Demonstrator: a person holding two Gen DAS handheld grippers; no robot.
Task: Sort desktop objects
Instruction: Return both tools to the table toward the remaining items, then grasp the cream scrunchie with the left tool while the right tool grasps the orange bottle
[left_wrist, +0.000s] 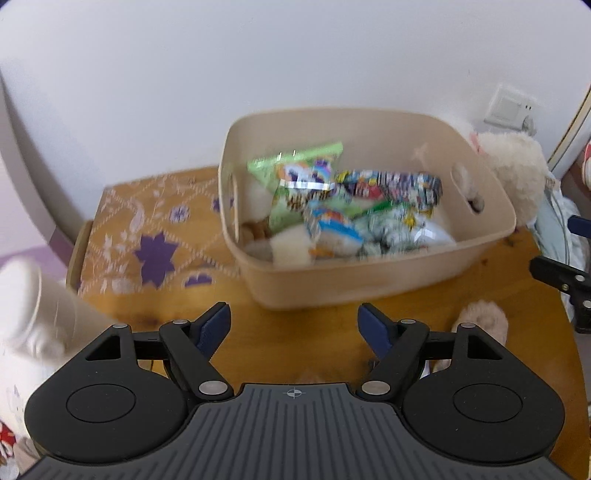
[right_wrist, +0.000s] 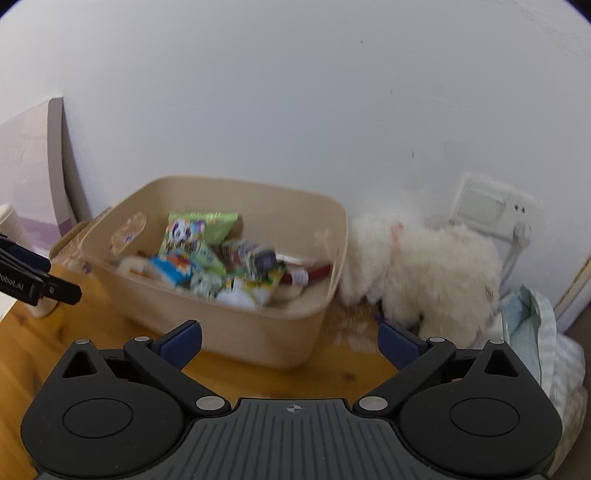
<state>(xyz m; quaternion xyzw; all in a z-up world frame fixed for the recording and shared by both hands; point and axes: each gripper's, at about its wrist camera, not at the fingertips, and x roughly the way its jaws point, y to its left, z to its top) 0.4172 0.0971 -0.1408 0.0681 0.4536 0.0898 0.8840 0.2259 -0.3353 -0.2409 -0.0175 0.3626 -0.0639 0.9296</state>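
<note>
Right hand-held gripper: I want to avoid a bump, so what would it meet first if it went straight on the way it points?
Probably the near wall of the beige bin, just ahead of the open, empty right hand-held gripper above the wooden table. Depth is unclear; it could touch the table first.

White wall (right_wrist: 295, 92), wooden table (left_wrist: 325, 332), socket (right_wrist: 484, 206)

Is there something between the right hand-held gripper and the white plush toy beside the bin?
Nothing visible. The right hand-held gripper is open and empty; only bare wooden table lies before the white plush toy, right of the beige bin.
</note>
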